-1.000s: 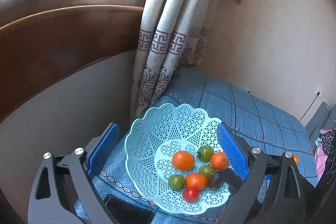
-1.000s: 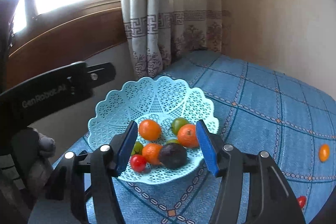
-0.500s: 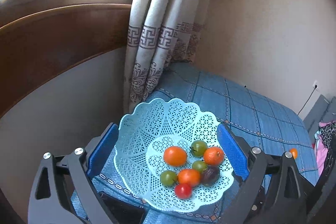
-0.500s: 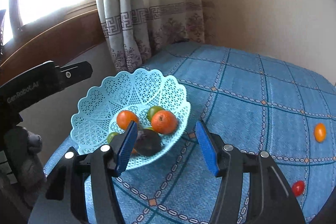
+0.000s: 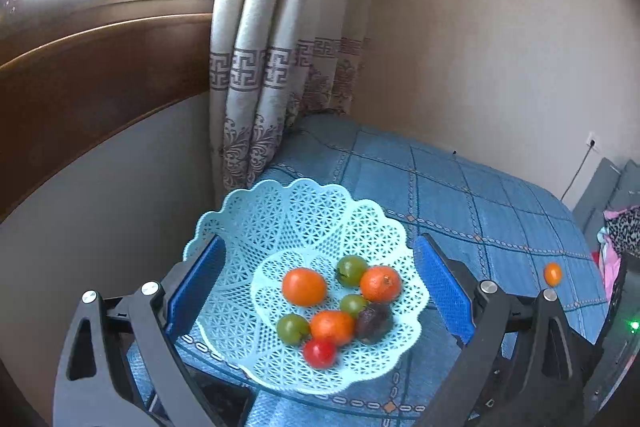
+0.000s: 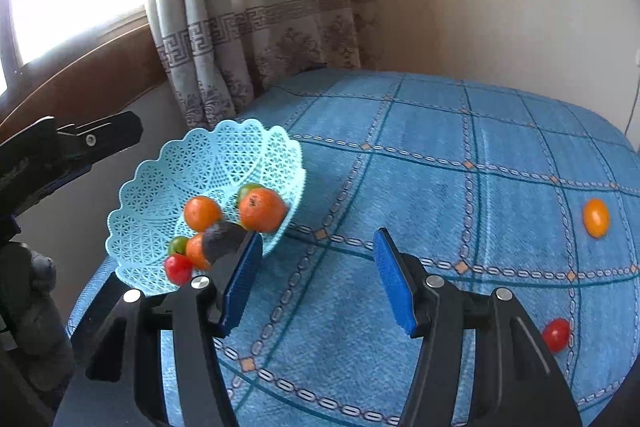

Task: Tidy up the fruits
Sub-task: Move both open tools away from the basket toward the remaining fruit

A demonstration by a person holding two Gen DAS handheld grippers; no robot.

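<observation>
- Left tool (image 5: 316, 267): jaws spread wide, gripping nothing. The light-blue lattice basket (image 5: 280, 223) lies between its blue pads (image 5: 440, 283); contact with the basket rim cannot be confirmed.
- Basket contents, seen between the left tool's jaws: three orange citrus fruits, the farthest right one (image 5: 380, 283) near the right pad; three green fruits, one (image 5: 351, 269) at the far side; one red tomato (image 5: 319, 352) nearest the tool; one dark purple fruit (image 5: 374, 321) just right of it.
- Right tool (image 6: 318, 279): jaws apart, empty, over bare blue patterned tablecloth (image 6: 440, 155) on the worktop.
- The basket sits ahead and left of the right tool, its near rim just beyond the left pad (image 6: 240, 279), which partly covers the dark fruit.
- Loose fruit on the cloth: a small orange fruit (image 6: 596, 217) ahead and well right of the right tool; a red cherry tomato (image 6: 557, 334) beside its right arm.
- Curtain (image 6: 240, 39) hangs beyond the basket.
</observation>
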